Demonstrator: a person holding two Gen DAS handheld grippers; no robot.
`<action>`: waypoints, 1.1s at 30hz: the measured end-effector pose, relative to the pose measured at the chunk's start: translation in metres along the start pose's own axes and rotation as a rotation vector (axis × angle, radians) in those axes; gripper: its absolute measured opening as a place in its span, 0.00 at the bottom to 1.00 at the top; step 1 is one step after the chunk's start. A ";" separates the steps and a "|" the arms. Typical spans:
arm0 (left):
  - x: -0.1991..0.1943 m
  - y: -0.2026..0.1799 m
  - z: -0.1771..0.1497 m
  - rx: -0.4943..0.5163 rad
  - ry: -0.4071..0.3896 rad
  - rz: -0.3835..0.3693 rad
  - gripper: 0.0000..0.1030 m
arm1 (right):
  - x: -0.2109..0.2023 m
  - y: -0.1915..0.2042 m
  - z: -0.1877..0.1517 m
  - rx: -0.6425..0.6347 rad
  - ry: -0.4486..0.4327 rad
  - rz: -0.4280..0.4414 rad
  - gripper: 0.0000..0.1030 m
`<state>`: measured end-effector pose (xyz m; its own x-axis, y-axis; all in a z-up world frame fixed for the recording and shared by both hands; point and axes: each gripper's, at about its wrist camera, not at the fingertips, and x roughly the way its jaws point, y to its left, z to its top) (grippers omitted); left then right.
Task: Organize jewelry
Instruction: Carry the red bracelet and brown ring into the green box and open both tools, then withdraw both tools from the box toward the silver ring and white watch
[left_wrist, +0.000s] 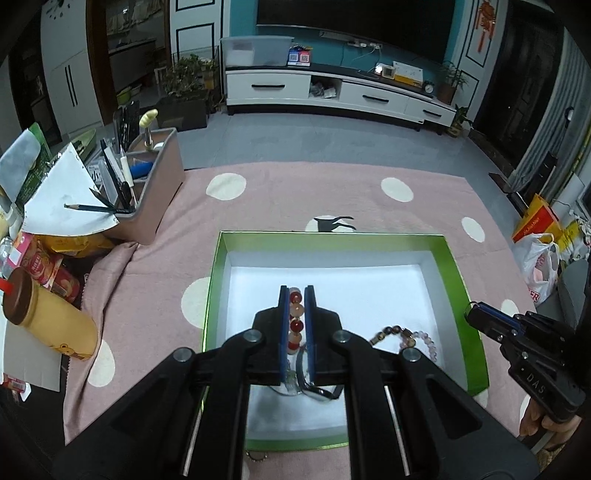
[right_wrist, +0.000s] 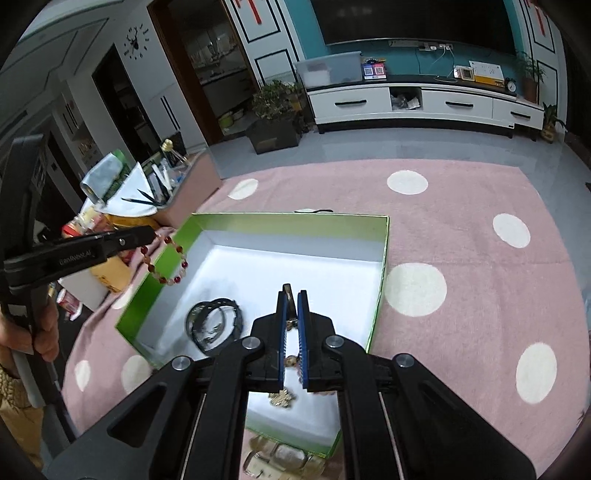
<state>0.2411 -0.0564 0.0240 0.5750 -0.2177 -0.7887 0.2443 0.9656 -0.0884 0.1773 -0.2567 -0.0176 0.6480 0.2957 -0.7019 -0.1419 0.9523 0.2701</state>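
Observation:
A green box (left_wrist: 218, 280) with a white floor lies on the pink dotted cloth. My left gripper (left_wrist: 296, 290) hangs over it, shut on a bracelet of red and pale beads (left_wrist: 296, 308); in the right wrist view that bracelet (right_wrist: 166, 264) dangles from the left gripper (right_wrist: 149, 234) above the box's left wall. Inside the box lie dark bangles (right_wrist: 216, 325) and a pink and brown bead bracelet (left_wrist: 406, 338). My right gripper (right_wrist: 291, 295) is shut, with a small brown piece (right_wrist: 287, 290) poking out between its tips. A gold flower charm (right_wrist: 282, 398) shows beneath it.
A pink desk organizer (left_wrist: 155, 192) with pencils and a paper sheet stands at the back left. A yellow canister (left_wrist: 55, 325) and snack tins lie left of the box. Metal trinkets (right_wrist: 280, 458) sit outside the box's near edge. A plastic bag (left_wrist: 539, 266) is at the right.

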 end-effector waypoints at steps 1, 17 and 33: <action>0.004 0.002 0.001 -0.007 0.007 0.002 0.07 | 0.004 0.000 0.002 -0.003 0.007 -0.003 0.06; 0.048 0.015 0.001 -0.050 0.075 0.030 0.12 | 0.037 -0.017 0.010 0.037 0.053 -0.079 0.30; -0.012 0.015 -0.024 -0.030 -0.025 -0.017 0.42 | -0.050 -0.037 -0.030 0.095 -0.085 -0.069 0.33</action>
<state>0.2190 -0.0357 0.0178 0.5902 -0.2372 -0.7716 0.2311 0.9655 -0.1200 0.1276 -0.3042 -0.0116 0.7156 0.2180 -0.6636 -0.0259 0.9577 0.2866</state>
